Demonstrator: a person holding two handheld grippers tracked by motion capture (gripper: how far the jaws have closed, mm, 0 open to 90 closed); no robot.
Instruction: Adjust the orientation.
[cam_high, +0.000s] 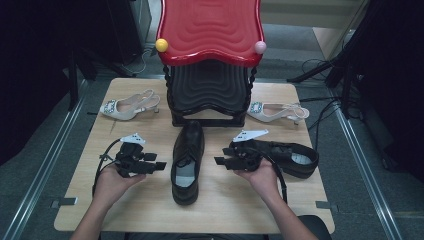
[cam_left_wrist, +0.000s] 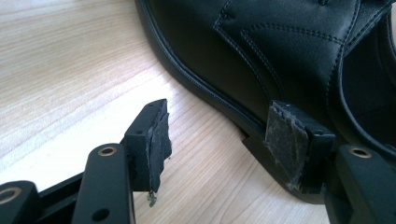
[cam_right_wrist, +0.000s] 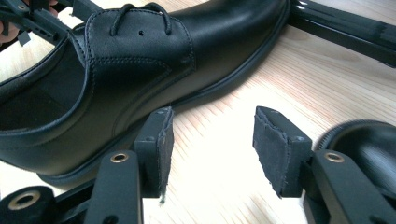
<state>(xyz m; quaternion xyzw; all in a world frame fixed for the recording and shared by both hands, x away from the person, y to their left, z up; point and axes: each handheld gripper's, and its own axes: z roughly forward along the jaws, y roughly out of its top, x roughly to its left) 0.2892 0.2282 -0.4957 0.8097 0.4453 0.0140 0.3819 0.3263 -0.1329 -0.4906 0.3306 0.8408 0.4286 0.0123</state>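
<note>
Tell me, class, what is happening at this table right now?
A person holds a claw in each hand, either side of a black lace-up shoe lying in the middle of the wooden table. The left claw and right claw are both open, with nothing between their jaws. A second black shoe lies behind the right hand. Two white heeled sandals flank a red-topped shoe rack.

Dim overhead view; bright glare whitens the tabletop (cam_right_wrist: 219, 186) close-up.
</note>
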